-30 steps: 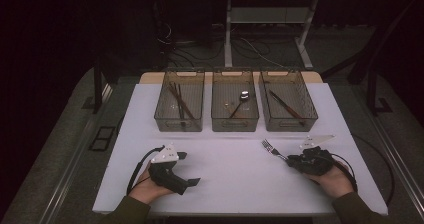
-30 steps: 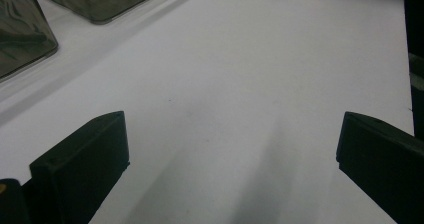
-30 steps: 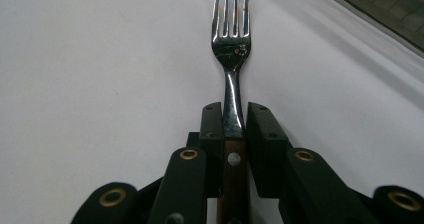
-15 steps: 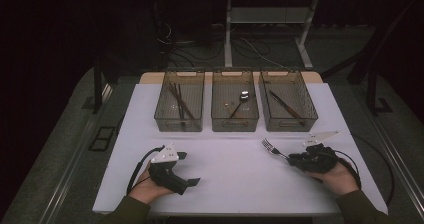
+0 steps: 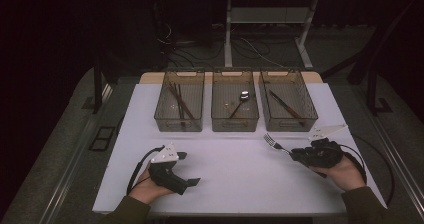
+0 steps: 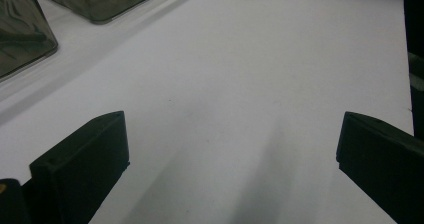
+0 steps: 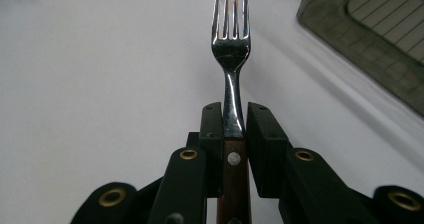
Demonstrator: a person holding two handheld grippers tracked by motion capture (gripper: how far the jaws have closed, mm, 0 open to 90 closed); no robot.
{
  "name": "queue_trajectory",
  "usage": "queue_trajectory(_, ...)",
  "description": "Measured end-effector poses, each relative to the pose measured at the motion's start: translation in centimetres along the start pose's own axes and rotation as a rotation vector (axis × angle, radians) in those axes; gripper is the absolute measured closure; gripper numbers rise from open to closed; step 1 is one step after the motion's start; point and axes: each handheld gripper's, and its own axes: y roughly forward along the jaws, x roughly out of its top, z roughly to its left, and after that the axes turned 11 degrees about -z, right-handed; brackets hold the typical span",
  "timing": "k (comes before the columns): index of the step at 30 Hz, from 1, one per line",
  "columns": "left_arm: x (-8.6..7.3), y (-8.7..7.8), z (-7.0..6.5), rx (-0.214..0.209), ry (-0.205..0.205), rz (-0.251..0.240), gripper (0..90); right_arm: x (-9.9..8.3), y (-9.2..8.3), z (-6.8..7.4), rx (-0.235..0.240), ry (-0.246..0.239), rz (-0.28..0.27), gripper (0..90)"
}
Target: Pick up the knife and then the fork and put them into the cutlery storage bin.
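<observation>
A steel fork [image 7: 231, 39] with a brown wooden handle sticks out of my right gripper [image 7: 233, 119], whose two black jaws are shut on its neck. In the high view that fork [image 5: 274, 143] points left and away from my right gripper [image 5: 298, 155], a little above the white table [image 5: 240, 179] at the right. My left gripper [image 5: 191, 168] rests at the front left with its jaws wide apart. In the left gripper view its fingers [image 6: 85, 159] frame bare white table and nothing lies between them.
Three smoky clear bins stand in a row at the back: the left bin [image 5: 180, 101] holds dark sticks, the middle bin [image 5: 235, 101] a spoon, the right bin [image 5: 288, 101] a dark-handled utensil. Dark floor and table legs lie beyond.
My right gripper has risen slightly with the fork in it and drifted a little right. The left gripper has stayed put.
</observation>
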Motion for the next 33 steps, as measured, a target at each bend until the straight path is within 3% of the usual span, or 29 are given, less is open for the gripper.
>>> queue_trajectory(33, 0.0, 0.1, 0.0, 0.001, -0.006, -0.005, 0.0, 3.0, -1.7, -2.3, -0.024, 0.009, -0.085, 77.5)
